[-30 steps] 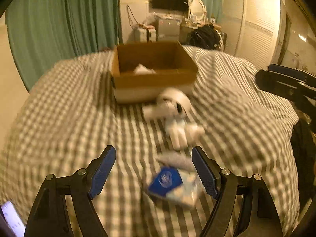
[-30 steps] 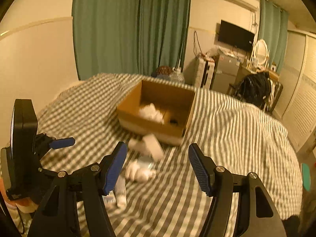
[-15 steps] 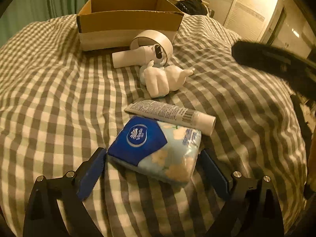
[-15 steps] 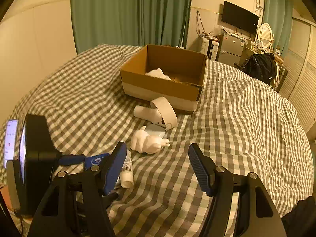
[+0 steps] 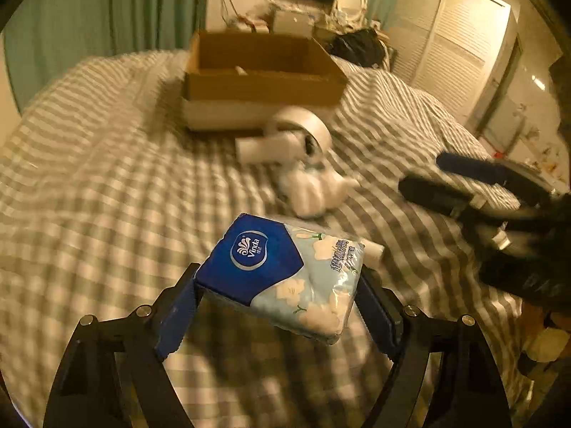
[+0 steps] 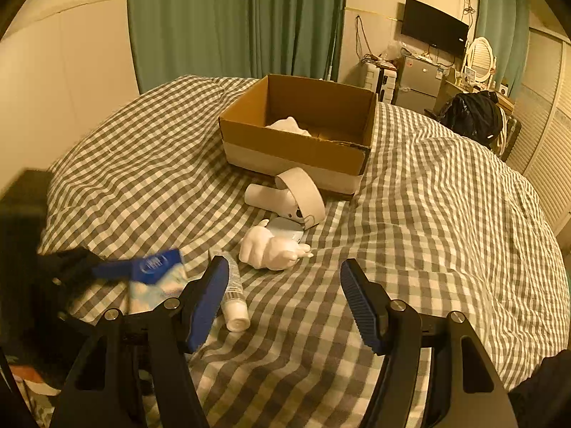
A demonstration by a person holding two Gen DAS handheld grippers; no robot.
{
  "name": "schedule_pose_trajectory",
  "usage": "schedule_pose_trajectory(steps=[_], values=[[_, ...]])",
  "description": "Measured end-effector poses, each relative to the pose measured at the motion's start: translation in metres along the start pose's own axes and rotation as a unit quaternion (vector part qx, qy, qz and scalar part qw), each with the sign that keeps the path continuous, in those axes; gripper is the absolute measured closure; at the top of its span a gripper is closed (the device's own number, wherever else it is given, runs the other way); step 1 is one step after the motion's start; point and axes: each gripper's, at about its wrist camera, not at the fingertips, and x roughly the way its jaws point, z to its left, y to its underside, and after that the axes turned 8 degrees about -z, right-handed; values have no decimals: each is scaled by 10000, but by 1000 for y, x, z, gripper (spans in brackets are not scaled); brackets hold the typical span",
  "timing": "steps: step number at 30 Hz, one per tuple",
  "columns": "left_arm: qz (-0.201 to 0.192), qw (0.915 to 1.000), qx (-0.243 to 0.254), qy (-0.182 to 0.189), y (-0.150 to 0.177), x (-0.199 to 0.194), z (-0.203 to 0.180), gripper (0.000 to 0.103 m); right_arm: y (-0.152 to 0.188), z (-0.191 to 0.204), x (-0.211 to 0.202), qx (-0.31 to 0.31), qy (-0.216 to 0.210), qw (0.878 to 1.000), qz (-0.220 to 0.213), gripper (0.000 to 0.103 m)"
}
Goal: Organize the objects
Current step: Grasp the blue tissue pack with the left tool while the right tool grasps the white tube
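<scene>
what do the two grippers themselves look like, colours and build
Both match. The left gripper and right gripper each have two black, angular linkage arms joined by round silver bolts. Each finger ends in a flat blue pad with fine ridges along its inner face. No cables, printed markings or sleeves are visible on either.

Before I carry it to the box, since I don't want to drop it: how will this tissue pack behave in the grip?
The tissue pack probably squashes: it is a soft plastic wrap clamped between the left gripper pads. Its glossy film may slip. It looks light, lifted clear of the checked bedspread without sagging much.
</scene>
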Motion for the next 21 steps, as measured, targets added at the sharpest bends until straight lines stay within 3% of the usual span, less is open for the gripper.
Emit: schedule_pose_trajectory(steps=[2, 6, 12, 19, 21], values=[[-155, 9999, -32, -41, -5, -10, 7, 19, 2, 4, 7, -45, -56, 10000, 69, 38], [-399, 9974, 80, -599, -13, -21, 20, 19, 8, 12, 24, -93, -161, 9995, 274, 38], [-420, 9947, 103, -931, -14, -20, 32, 19, 15, 30, 54, -346, -311, 9966, 676, 41], [-331, 9940, 196, -1021, -8, -16, 34, 19, 33, 48, 82, -668, -460, 9894, 1201, 78], [-319, 9939, 205, -1035, -8, -14, 32, 19, 32, 49, 79, -680, -485, 9897, 1165, 79]])
